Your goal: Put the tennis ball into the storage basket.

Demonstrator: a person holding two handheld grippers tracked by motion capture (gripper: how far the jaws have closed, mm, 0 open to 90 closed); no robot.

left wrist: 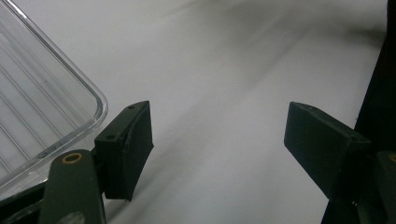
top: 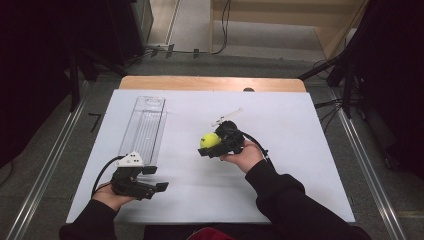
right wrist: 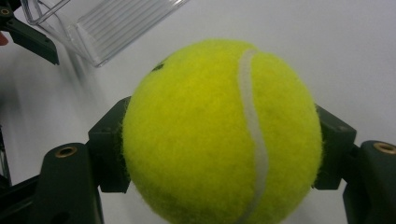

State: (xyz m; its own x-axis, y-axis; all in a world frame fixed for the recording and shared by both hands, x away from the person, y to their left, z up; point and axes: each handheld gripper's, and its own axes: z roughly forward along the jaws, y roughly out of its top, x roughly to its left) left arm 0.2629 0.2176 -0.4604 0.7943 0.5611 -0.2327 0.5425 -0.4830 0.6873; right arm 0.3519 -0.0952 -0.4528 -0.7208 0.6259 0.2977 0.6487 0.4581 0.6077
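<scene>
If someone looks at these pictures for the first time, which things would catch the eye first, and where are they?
The bright yellow tennis ball stands out most: it sits clamped in the right tongs, near the middle of the white table. Next comes the long clear plastic container, which lies on the table's left half. The left tongs rest open and empty just below its near end.

It was a recording lab: dark tripod stands (top: 345, 75), floor cables (top: 220, 30), white-covered wooden table (top: 210, 83).
</scene>
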